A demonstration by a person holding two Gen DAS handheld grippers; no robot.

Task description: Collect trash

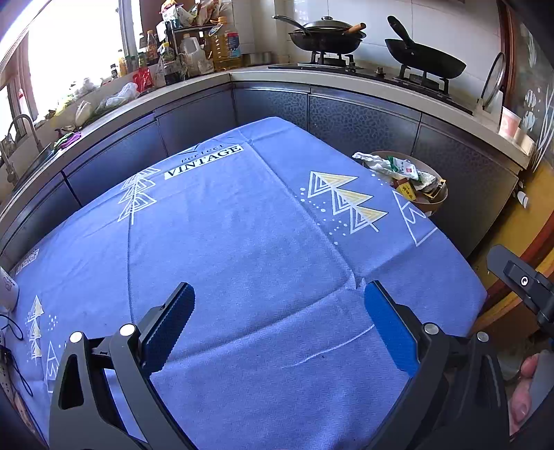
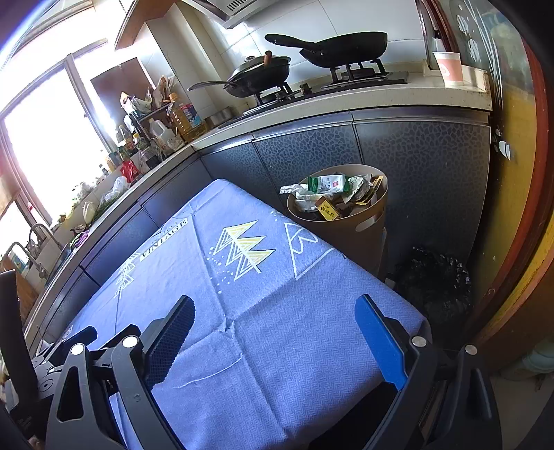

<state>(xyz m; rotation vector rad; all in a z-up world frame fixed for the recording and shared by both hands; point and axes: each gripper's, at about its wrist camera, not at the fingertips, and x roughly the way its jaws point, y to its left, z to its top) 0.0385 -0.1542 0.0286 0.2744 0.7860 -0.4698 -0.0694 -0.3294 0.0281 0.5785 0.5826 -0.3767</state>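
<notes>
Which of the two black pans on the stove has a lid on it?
The left pan, nearer the oil bottles, wears a lid. The right pan sits open and tilted.

sunlit window [image 2: 45, 145], dark cabinets [image 2: 311, 145], tiled wall [image 1: 374, 20]

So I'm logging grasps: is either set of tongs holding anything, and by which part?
Nothing is held. Left tongs and right tongs are both open over the blue tablecloth.

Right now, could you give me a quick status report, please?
Left tongs open, empty. Right tongs open, empty. Trash bin beside table, full of wrappers. Blue tablecloth shows no trash.
</notes>
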